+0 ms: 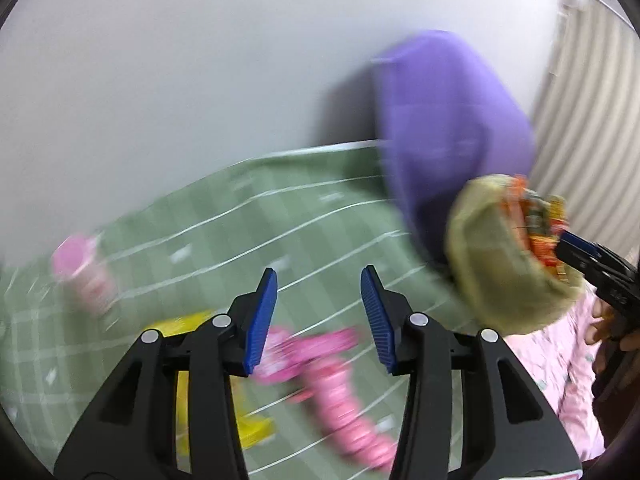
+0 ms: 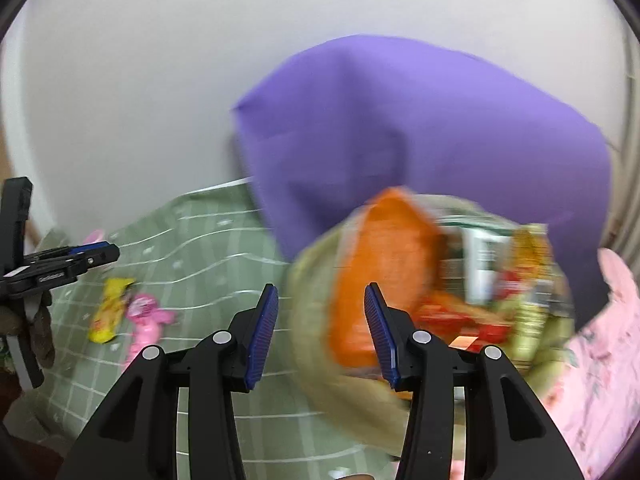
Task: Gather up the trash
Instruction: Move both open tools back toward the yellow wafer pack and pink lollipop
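Pink wrapper (image 1: 320, 364) beneath half-open, empty left gripper (image 1: 319, 320): light, crinkly, slippery; best pinched mid-body. Right gripper (image 2: 321, 330) likewise parted, holding nothing.

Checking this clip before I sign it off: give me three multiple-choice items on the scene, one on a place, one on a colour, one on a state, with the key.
1. Where does the yellow wrapper lie?
A. in the basket
B. on the green checked cloth
C. between the left gripper's fingers

2. What colour is the pillow behind the basket?
A. purple
B. red
C. white

3. What is between the right gripper's fingers?
A. a pink wrapper
B. a bottle
C. nothing, they stand apart

Key: 1 B, it lies flat on the cloth beside a pink wrapper; 2 A, a purple shape rises behind the basket; 3 C, the gap between the blue pads is clear.
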Available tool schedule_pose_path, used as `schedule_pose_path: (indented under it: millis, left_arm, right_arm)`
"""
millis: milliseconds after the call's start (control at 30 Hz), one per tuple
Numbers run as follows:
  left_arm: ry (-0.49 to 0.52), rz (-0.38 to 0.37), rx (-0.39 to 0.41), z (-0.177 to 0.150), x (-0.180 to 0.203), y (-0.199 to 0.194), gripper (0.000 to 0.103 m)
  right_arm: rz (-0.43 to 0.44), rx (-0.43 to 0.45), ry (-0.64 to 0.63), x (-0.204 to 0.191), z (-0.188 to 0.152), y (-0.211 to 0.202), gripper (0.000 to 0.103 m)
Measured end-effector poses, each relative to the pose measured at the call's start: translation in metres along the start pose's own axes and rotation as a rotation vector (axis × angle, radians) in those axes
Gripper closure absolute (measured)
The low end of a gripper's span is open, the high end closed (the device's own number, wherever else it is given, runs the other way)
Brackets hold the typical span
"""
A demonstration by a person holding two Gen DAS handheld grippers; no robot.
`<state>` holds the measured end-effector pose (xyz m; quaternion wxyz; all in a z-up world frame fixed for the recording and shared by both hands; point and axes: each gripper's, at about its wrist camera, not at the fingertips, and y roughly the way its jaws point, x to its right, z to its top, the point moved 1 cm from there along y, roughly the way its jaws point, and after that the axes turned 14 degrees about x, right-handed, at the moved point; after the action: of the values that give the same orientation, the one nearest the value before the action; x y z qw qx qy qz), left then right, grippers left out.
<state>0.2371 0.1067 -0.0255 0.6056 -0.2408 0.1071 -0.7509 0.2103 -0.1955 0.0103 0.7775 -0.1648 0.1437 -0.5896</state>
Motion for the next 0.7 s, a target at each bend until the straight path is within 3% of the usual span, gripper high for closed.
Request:
schedule_pose_path:
  millis: [100,167,300,433,700]
  left_arm:
    - [-0.079,0.093,-0.012,-0.016,-0.043,-0.017,0.061]
    - [-0.109,0.138,-0.019,-0.025,-0.063,-0.028,0.061]
    - [-0.137,0.189,-0.035,-0.041,-0.081,-0.041,0.061]
    - [-0.151,0.221,-0.046,-0.054,-0.093,-0.053,0.061]
    - [-0.138,0.24,-0.079,-0.067,-0.104,-0.062,0.061]
  right_arm:
    - [0.113,-0.04,-0.024,-0.031,-0.009,0.023,0.06]
    - [0.187,-0.076,-0.049,-0.053,-0.016,0.04,0.052]
    - [0.358,-0.145,-0.096,-0.104,-0.03,0.073,0.051]
    - [0.472,-0.209,-0.19,-0.148,-0.041,0.101,0.051]
    - [0.588,-0.305,-0.365,-0.203,-0.06,0.147,0.051]
